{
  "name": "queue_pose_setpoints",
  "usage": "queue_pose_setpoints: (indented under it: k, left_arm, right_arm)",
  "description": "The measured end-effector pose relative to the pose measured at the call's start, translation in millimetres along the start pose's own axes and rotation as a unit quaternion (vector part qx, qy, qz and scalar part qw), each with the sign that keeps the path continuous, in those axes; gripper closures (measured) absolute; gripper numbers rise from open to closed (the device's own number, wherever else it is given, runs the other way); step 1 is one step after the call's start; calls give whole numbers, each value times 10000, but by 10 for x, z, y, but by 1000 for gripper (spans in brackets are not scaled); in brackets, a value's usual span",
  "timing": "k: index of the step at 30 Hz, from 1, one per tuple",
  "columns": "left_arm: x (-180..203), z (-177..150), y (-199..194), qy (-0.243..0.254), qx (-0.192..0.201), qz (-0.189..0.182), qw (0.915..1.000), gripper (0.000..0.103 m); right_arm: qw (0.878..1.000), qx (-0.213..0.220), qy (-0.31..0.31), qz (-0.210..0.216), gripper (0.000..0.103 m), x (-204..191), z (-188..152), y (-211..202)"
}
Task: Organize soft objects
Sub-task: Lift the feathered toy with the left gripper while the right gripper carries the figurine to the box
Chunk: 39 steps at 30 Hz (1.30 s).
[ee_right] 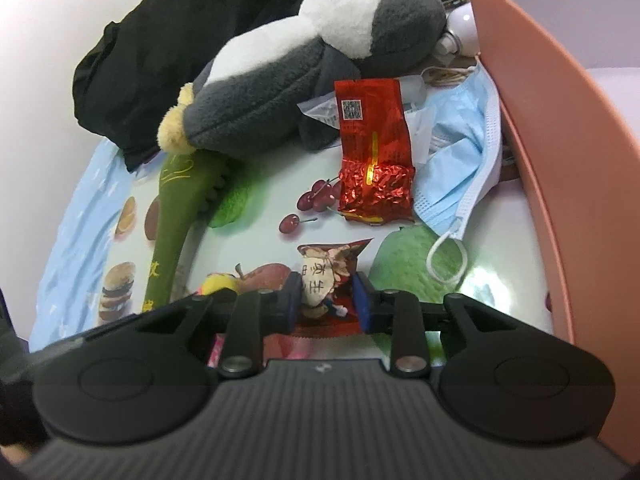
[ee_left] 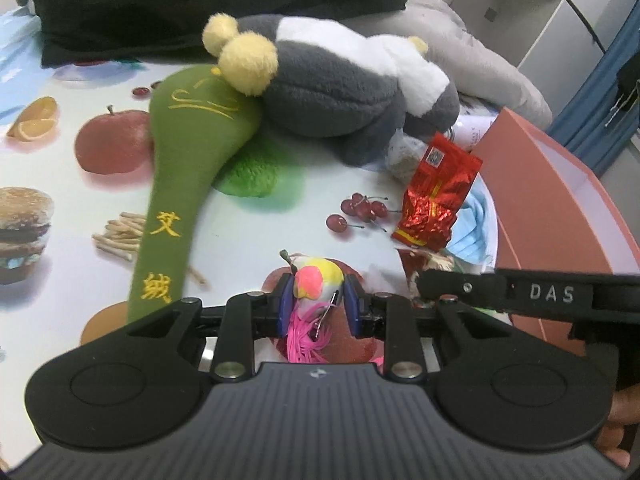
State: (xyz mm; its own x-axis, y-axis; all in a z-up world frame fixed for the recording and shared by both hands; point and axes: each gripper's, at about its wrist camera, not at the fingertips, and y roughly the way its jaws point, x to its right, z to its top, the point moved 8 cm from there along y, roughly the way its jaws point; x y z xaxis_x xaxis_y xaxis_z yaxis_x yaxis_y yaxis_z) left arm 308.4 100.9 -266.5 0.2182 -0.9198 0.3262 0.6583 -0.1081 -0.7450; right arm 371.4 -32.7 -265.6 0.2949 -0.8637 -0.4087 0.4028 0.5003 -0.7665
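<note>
My left gripper point(ee_left: 316, 306) is shut on a small toy bird point(ee_left: 318, 282) with a yellow and pink head and pink tassels, just above the fruit-print tablecloth point(ee_left: 80, 240). My right gripper point(ee_right: 327, 300) is shut on a red snack packet point(ee_right: 326, 276) with a cartoon print. The bird's yellow head point(ee_right: 218, 282) also shows at the left of the right wrist view. A grey and white plush penguin point(ee_left: 352, 88) lies farther back, its yellow foot on a green padded hammer point(ee_left: 180, 184). The right gripper's body point(ee_left: 520, 292) reaches in from the right of the left wrist view.
A shiny red tea sachet point(ee_right: 372, 160) lies past the right gripper, with a blue face mask point(ee_right: 464, 152) beside it. A pink box point(ee_right: 560, 160) stands along the right. A black garment point(ee_left: 200, 4) is heaped at the back, with grey bedding point(ee_left: 480, 64) behind the penguin.
</note>
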Motion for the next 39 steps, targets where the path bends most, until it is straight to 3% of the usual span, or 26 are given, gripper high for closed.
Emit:
queue_pose_setpoints:
  k: [19, 30, 39]
  left_arm:
    - [202, -240, -903, -11, 539, -157, 9984, 72]
    - [363, -492, -1135, -53, 509, -346, 9981, 72]
    - [673, -388, -1345, 230, 609, -579, 9962, 72]
  right_arm:
    - [9974, 550, -462, -48, 72, -253, -396, -812]
    - [9955, 745, -544, -207, 72, -249, -727, -1169]
    - [9920, 1141, -489, -213, 72, -209, -661, -1550]
